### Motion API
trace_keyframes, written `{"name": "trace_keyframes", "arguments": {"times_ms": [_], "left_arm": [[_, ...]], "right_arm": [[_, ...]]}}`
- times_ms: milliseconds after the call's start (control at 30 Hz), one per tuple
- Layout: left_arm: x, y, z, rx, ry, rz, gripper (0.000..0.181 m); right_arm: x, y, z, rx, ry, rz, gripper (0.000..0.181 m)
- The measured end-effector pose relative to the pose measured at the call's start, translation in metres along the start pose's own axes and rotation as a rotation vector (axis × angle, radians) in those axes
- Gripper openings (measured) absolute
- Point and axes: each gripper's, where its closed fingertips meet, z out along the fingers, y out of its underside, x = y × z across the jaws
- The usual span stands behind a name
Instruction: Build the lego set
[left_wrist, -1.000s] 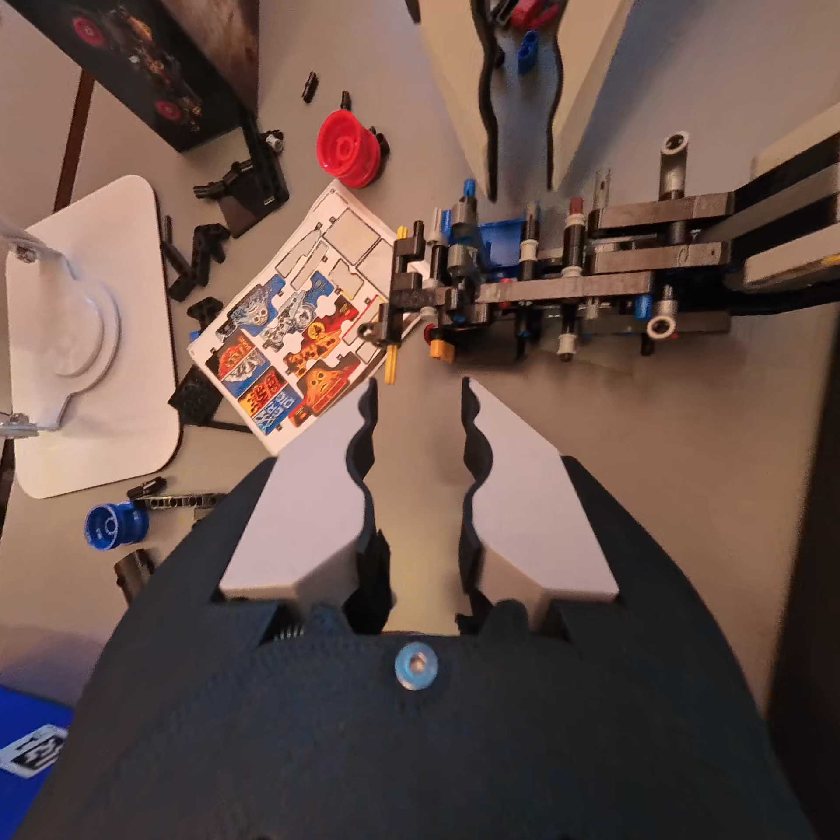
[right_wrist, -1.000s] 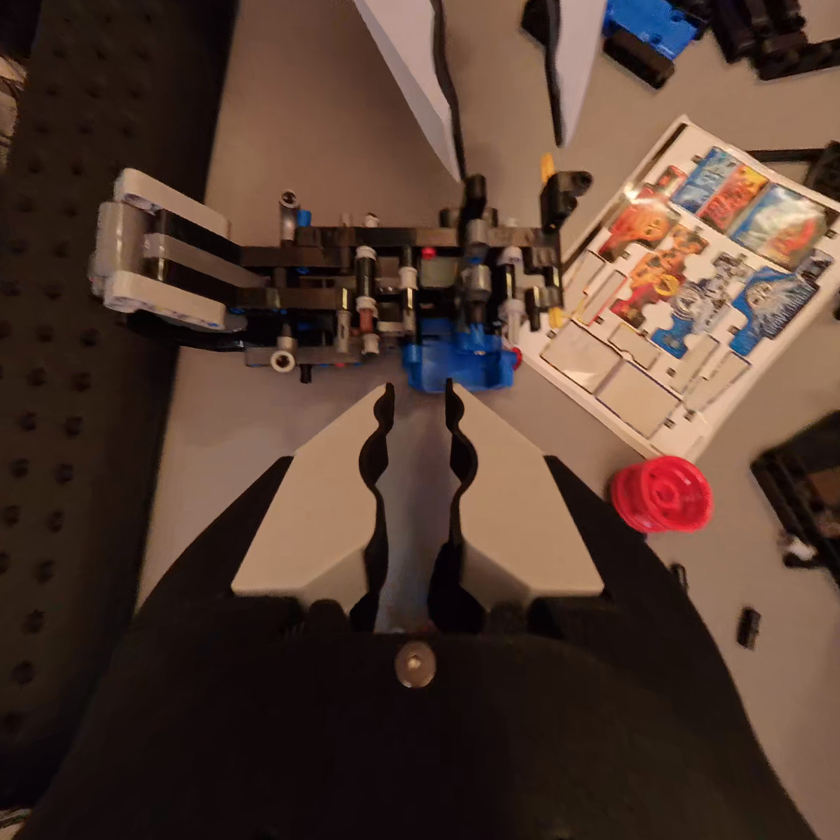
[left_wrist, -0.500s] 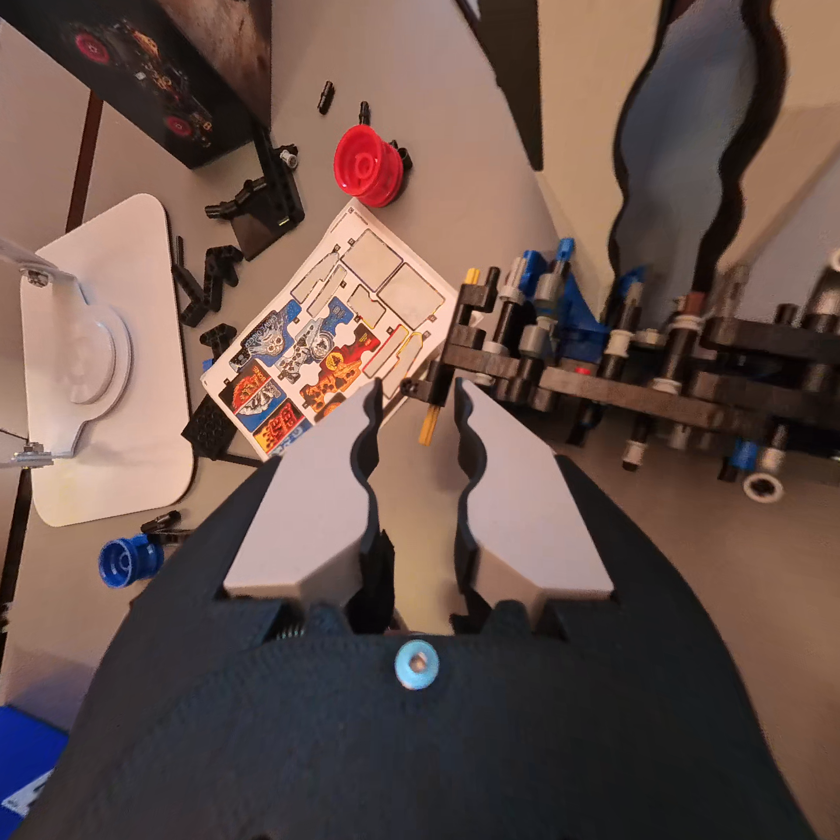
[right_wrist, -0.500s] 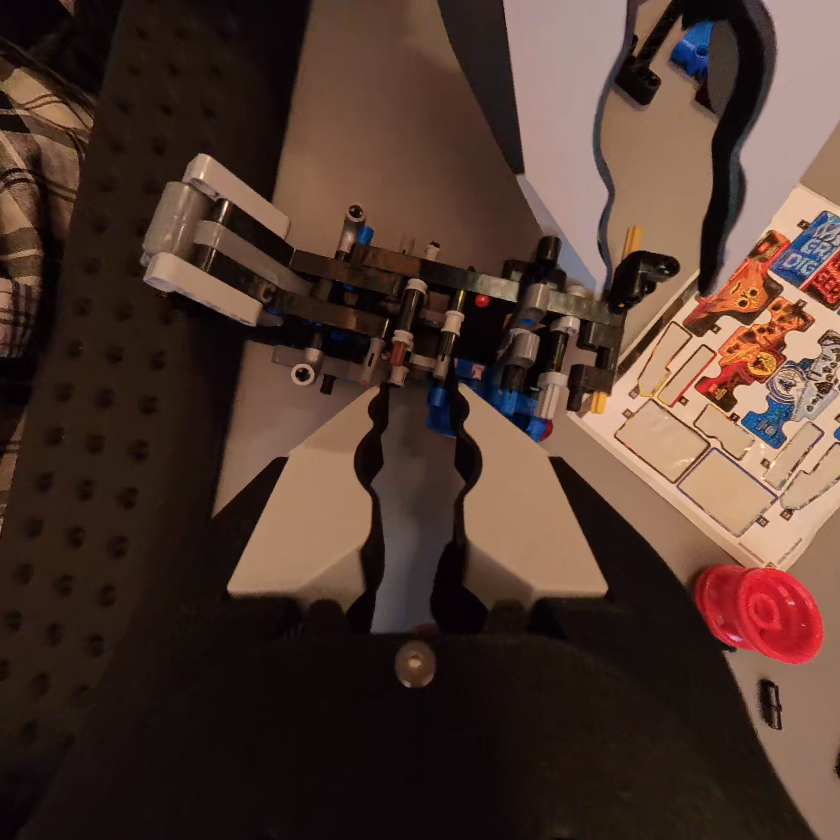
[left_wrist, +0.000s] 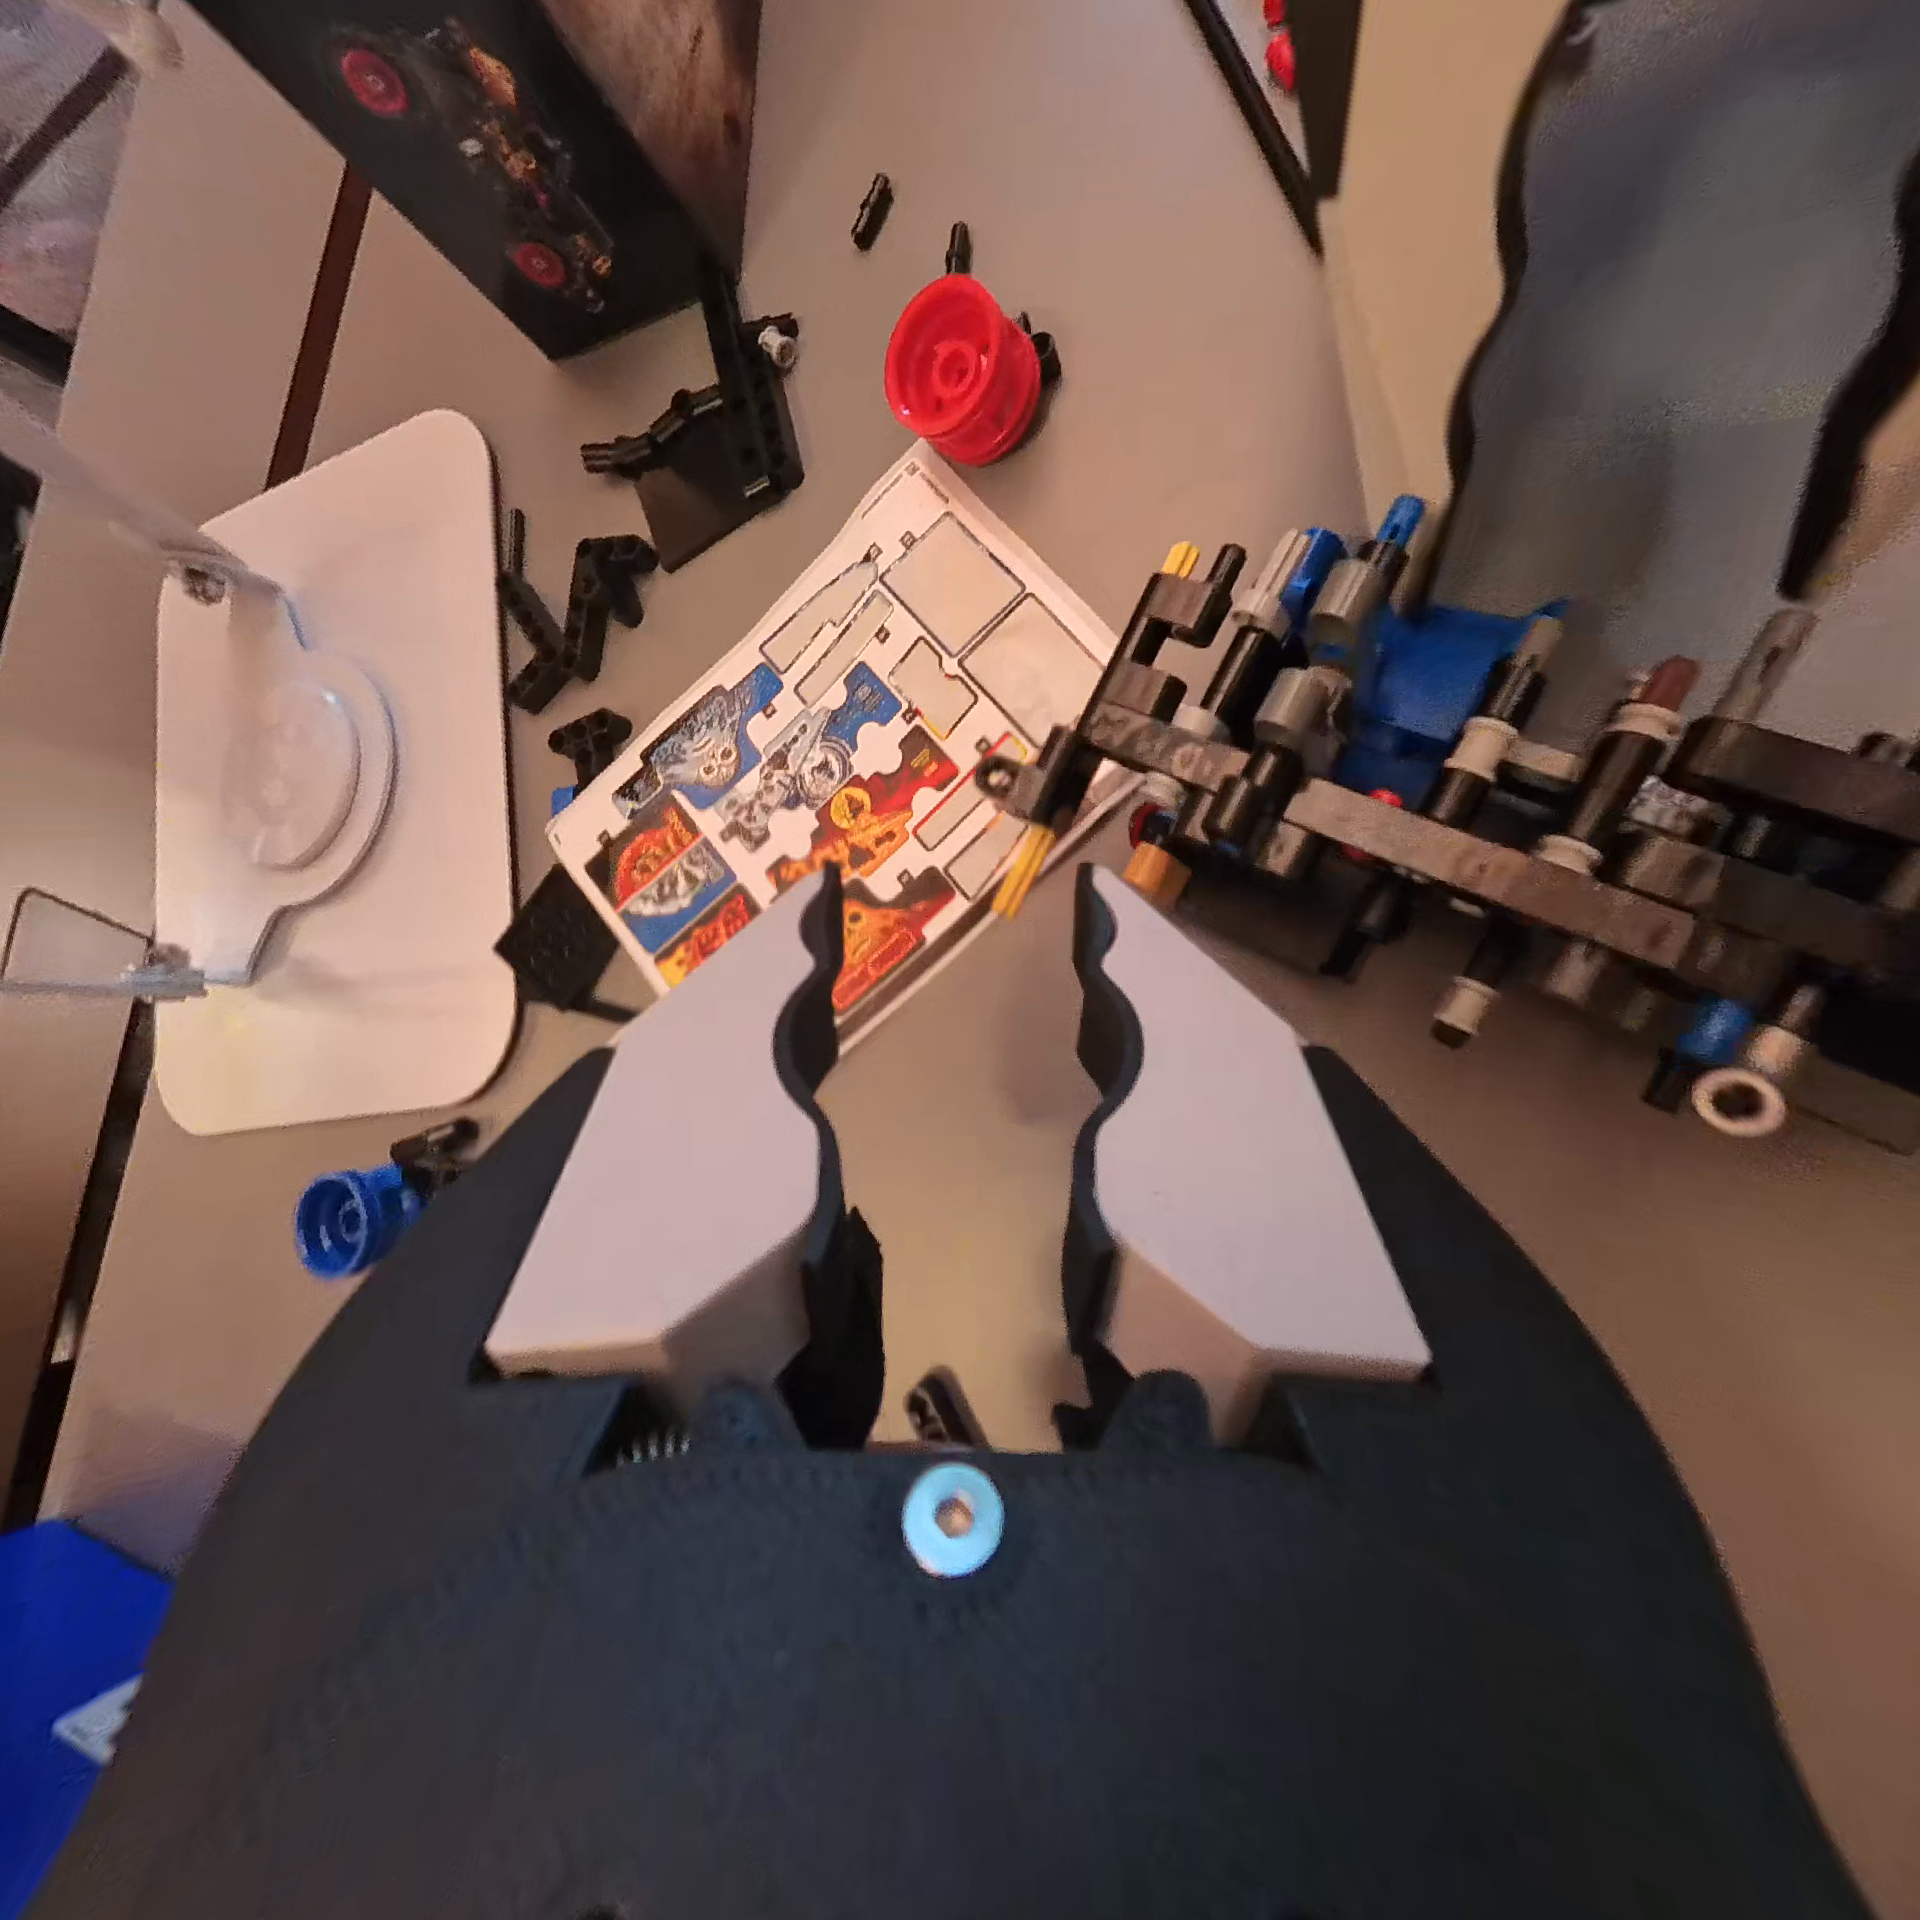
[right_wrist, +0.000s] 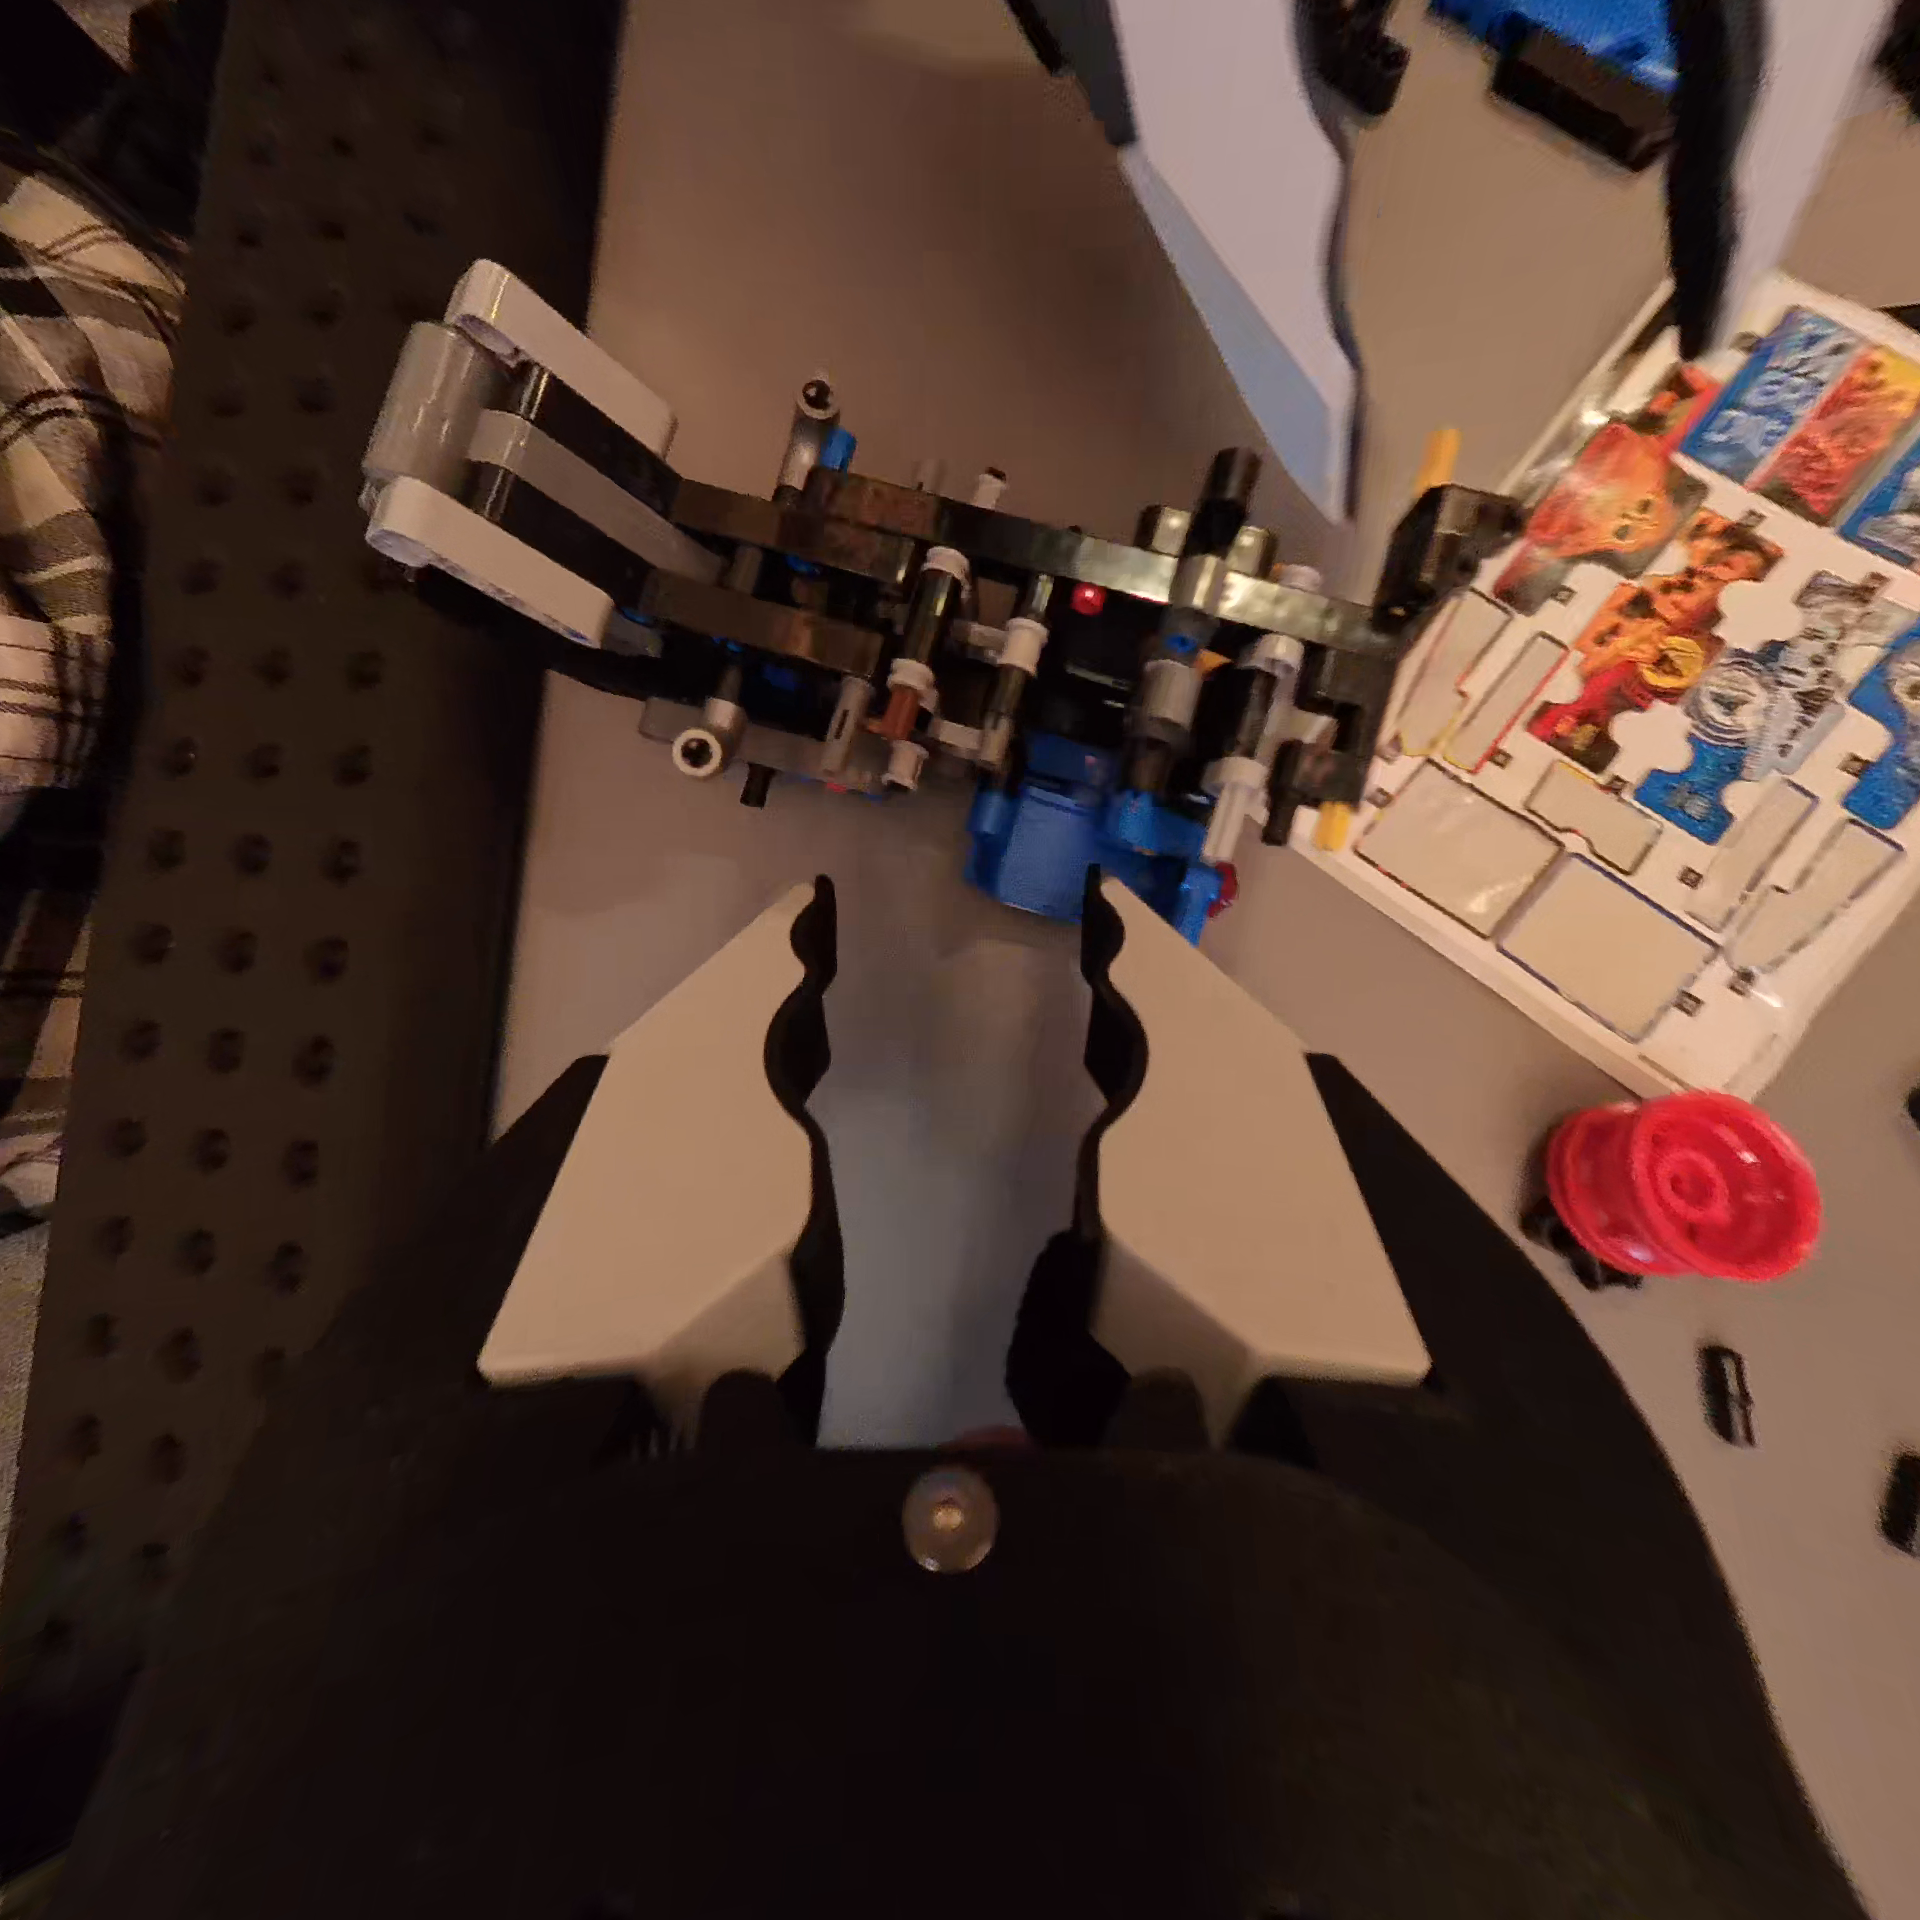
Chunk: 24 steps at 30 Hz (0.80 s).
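A black, grey and blue lego chassis (left_wrist: 1455, 790) lies on the grey table; it also shows in the right wrist view (right_wrist: 987, 644). My left gripper (left_wrist: 951, 883) is open and empty, just short of the chassis's end with the yellow axle (left_wrist: 1023, 873). My right gripper (right_wrist: 956, 894) is open and empty, its right finger (right_wrist: 1226, 1122) close to the chassis's blue block (right_wrist: 1060, 852). The other gripper shows blurred at the top of each view.
A sticker sheet (left_wrist: 831, 748) lies beside the chassis. A red wheel hub (left_wrist: 961, 374), a blue hub (left_wrist: 343, 1221), loose black pieces (left_wrist: 582, 613), the set's box (left_wrist: 540, 156) and a white stand (left_wrist: 332, 769) are around. A black pegboard mat (right_wrist: 312, 831) borders the table.
Both grippers have opened wider. The left has pulled back slightly from the chassis's yellow axle. The right has shifted left, so the blue block now sits off its right fingertip.
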Motion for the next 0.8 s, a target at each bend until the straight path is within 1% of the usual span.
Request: {"name": "trace_keyframes", "arguments": {"times_ms": [67, 133, 200, 267, 333, 400, 467, 533, 567, 600, 700, 767, 800], "left_arm": [[0.004, -0.002, -0.014, 0.025, 0.01, -0.019, 0.047], [0.02, -0.015, -0.037, 0.101, 0.076, -0.065, 0.05], [0.041, -0.033, -0.062, 0.198, 0.161, -0.103, 0.055], [0.064, -0.05, -0.081, 0.272, 0.218, -0.099, 0.061], [0.089, -0.062, -0.091, 0.296, 0.264, -0.06, 0.067], [0.109, -0.066, -0.088, 0.277, 0.264, -0.014, 0.07], [0.123, -0.062, -0.076, 0.22, 0.251, 0.026, 0.07], [0.124, -0.048, -0.063, 0.136, 0.203, 0.065, 0.068], [0.125, -0.043, -0.06, 0.118, 0.203, 0.069, 0.069], [0.126, -0.044, -0.062, 0.135, 0.221, 0.054, 0.063], [0.121, -0.035, -0.067, 0.117, 0.213, 0.077, 0.06], [0.115, -0.027, -0.071, 0.094, 0.203, 0.087, 0.064], [0.113, -0.023, -0.073, 0.087, 0.209, 0.094, 0.061]], "right_arm": [[0.007, 0.003, -0.008, 0.018, 0.022, 0.014, 0.045], [0.014, 0.004, -0.017, 0.053, 0.046, 0.026, 0.044], [0.022, 0.006, -0.021, 0.071, 0.071, 0.05, 0.046], [0.031, 0.007, -0.022, 0.082, 0.106, 0.058, 0.049], [0.034, 0.007, -0.019, 0.086, 0.109, 0.062, 0.049], [0.036, 0.008, -0.015, 0.081, 0.116, 0.057, 0.049], [0.035, 0.007, -0.009, 0.076, 0.109, 0.051, 0.049], [0.034, 0.008, -0.006, 0.066, 0.106, 0.034, 0.049], [0.032, 0.008, -0.004, 0.06, 0.1, 0.029, 0.049], [0.031, 0.009, -0.002, 0.053, 0.096, 0.024, 0.049], [0.023, 0.01, 0.001, 0.034, 0.064, 0.001, 0.048], [0.019, 0.01, 0.001, 0.024, 0.057, -0.018, 0.049], [0.017, 0.011, 0.002, 0.018, 0.051, -0.026, 0.048]]}}
